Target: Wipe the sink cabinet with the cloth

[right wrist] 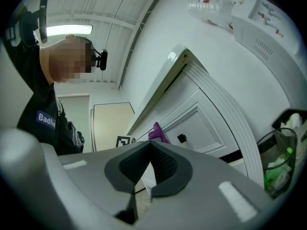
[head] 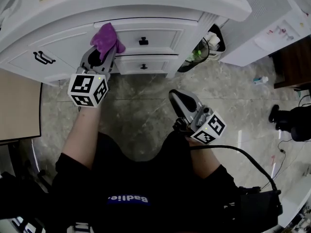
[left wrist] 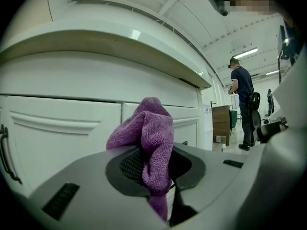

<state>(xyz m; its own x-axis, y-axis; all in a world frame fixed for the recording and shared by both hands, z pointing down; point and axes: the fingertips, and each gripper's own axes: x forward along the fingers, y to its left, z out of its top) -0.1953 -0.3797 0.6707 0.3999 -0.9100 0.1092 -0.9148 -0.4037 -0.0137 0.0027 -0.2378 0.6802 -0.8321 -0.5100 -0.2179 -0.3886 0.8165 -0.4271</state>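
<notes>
The white sink cabinet [head: 63, 47] runs across the top of the head view, with two drawers that have black knobs [head: 143, 41]. My left gripper [head: 103, 52] is shut on a purple cloth [head: 108, 37], which presses against the cabinet front at the seam between a door and the upper drawer. In the left gripper view the cloth [left wrist: 148, 138] bunches up out of the shut jaws, right before the white panels [left wrist: 62, 128]. My right gripper [head: 179, 101] hangs low over the floor, away from the cabinet, its jaws shut with nothing between them. Its own view shows the cloth [right wrist: 157, 132] far off.
A black bin [head: 206, 50] with bottles and rubbish stands to the right of the cabinet. A small bottle [head: 260, 80] lies on the marble floor [head: 141, 120]. A black door handle [head: 43, 58] sits left of the cloth. A person [left wrist: 242, 104] stands far off.
</notes>
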